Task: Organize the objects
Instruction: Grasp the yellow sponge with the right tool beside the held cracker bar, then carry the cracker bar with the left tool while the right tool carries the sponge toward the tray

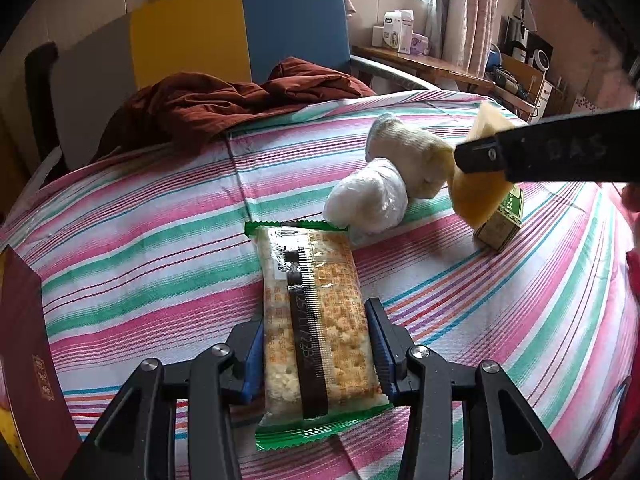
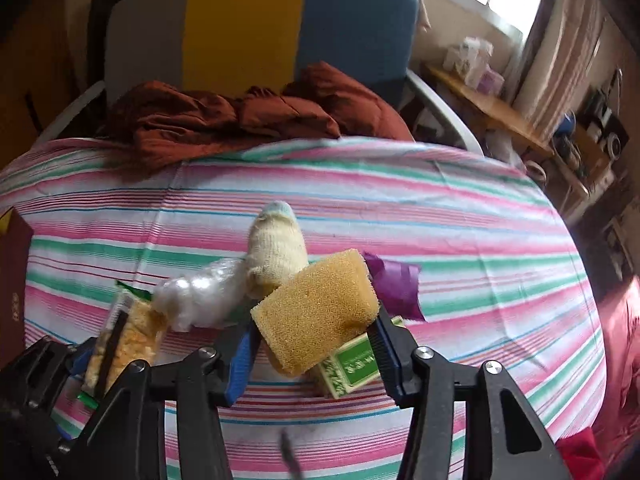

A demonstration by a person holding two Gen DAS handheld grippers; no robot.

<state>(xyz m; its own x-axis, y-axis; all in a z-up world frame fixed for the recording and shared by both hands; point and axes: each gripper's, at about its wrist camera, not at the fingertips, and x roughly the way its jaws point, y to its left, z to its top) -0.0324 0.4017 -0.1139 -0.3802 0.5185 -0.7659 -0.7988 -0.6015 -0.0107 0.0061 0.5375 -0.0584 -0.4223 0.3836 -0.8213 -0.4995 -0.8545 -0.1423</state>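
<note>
Left gripper (image 1: pixel 318 354) clasped the cracker packet (image 1: pixel 316 324) lengthwise, pointing away; right gripper (image 2: pixel 316 338) squeezed the sponge (image 2: pixel 316 308).

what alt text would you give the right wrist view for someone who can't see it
The right gripper is closed on a yellow porous sponge block, held above a small green cardboard box on the pink, green and white striped tablecloth. Behind it lie a cream knitted sock, a crumpled clear plastic bag and purple foil.
</note>
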